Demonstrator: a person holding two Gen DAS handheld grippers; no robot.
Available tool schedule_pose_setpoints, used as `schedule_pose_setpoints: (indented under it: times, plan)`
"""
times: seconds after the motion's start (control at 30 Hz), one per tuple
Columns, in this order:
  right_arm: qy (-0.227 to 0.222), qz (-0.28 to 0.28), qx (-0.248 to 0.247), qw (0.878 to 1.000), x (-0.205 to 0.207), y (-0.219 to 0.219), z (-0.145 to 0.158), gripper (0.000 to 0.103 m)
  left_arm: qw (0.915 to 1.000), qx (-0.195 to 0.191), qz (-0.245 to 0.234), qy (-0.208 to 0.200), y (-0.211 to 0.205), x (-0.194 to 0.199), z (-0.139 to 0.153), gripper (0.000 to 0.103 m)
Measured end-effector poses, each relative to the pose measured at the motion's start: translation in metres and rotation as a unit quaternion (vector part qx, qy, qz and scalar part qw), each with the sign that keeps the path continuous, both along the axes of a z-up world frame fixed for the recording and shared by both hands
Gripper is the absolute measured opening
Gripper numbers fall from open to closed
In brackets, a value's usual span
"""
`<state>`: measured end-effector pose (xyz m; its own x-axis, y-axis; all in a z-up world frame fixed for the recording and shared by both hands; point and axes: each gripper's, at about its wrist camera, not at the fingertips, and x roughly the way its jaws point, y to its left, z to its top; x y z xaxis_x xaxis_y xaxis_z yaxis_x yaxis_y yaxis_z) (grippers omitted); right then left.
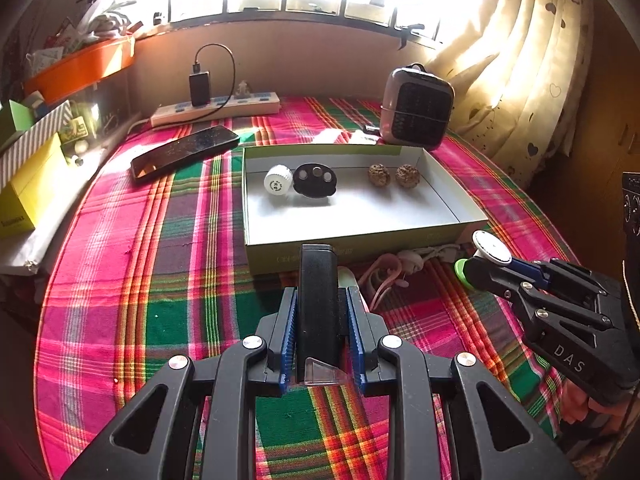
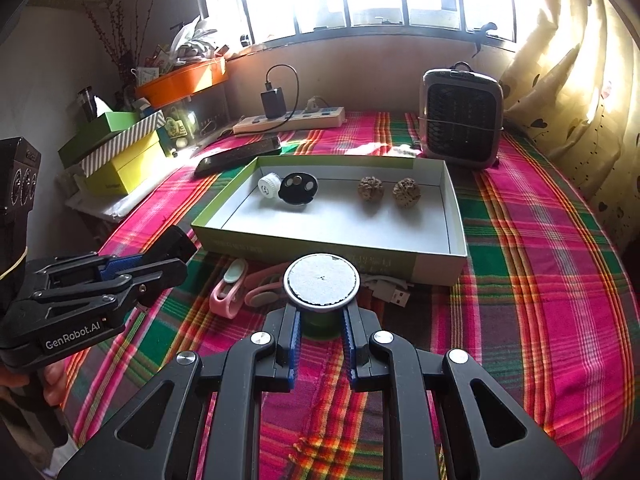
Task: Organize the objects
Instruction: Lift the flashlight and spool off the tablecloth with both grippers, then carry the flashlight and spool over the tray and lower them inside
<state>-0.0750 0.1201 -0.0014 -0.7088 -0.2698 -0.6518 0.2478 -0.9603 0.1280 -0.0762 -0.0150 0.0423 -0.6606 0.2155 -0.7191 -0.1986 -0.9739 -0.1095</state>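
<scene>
My left gripper (image 1: pixel 319 300) is shut on a black rectangular block (image 1: pixel 318 296), held upright above the plaid cloth just short of the shallow cardboard tray (image 1: pixel 360 240). My right gripper (image 2: pixel 320 312) is shut on a round green-bodied disc with a silver rim (image 2: pixel 321 282), near the tray's front wall (image 2: pixel 360 258); it also shows at the right as right gripper (image 1: pixel 480 268). Inside the tray lie a white cap (image 1: pixel 277 178), a black three-hole disc (image 1: pixel 315 179) and two brown knobbly nuts (image 1: pixel 378 175). Pink clips (image 2: pixel 236 288) and a white USB cable (image 2: pixel 390 290) lie in front of the tray.
A black phone (image 1: pixel 184 150), a power strip with a plugged charger (image 1: pixel 216 106) and a small heater (image 1: pixel 416 108) stand behind the tray. Stacked boxes (image 2: pixel 120 152) and an orange tub (image 2: pixel 184 76) crowd the left side. A curtain (image 2: pixel 580 80) hangs at the right.
</scene>
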Motion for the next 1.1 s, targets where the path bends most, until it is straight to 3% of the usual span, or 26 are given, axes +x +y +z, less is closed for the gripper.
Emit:
schedule_pose_setpoints:
  times: [0.83, 1.1]
  plan:
    - [0.046, -0.009, 0.005, 0.999, -0.079, 0.023, 0.042, 0.018, 0.9997, -0.016, -0.003, 0.017, 0.007, -0.075, 0.021, 0.021]
    - [0.011, -0.006, 0.006, 1.0, -0.11, 0.033, 0.027, 0.018, 0.9999, -0.01, 0.003, -0.005, 0.005, -0.1, 0.009, 0.021]
